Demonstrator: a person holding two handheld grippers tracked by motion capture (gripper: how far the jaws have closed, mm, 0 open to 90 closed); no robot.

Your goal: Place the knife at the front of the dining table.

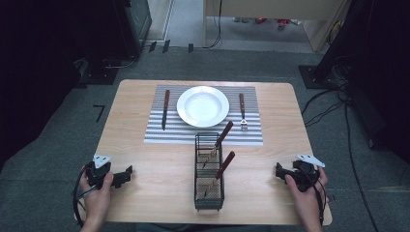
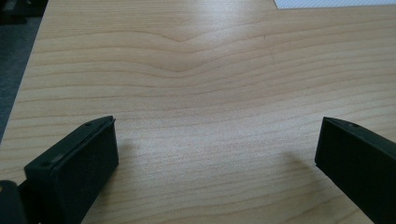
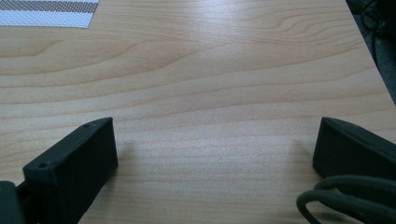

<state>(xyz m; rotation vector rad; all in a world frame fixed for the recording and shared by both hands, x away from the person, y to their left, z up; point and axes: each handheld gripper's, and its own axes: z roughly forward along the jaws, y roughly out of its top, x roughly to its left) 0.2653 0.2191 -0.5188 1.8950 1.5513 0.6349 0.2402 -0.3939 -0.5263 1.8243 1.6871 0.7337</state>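
Observation:
A white plate (image 1: 203,106) sits on a striped placemat (image 1: 251,137) at the table's far middle. A wood-handled knife (image 1: 165,109) lies left of the plate and a wood-handled fork (image 1: 242,111) lies right of it. In front of the mat stands a black wire caddy (image 1: 209,172) with two wood-handled utensils (image 1: 223,136) leaning in it. My left gripper (image 1: 126,175) rests open near the front left edge, over bare wood (image 2: 205,116). My right gripper (image 1: 279,170) rests open near the front right edge, with nothing between its jaws.
The light wooden table (image 1: 145,159) has rounded corners and grey carpet around it. Cables (image 1: 333,106) trail on the floor at the right. Dark equipment stands at the back left and right. A corner of the placemat (image 3: 46,13) shows in the right gripper view.

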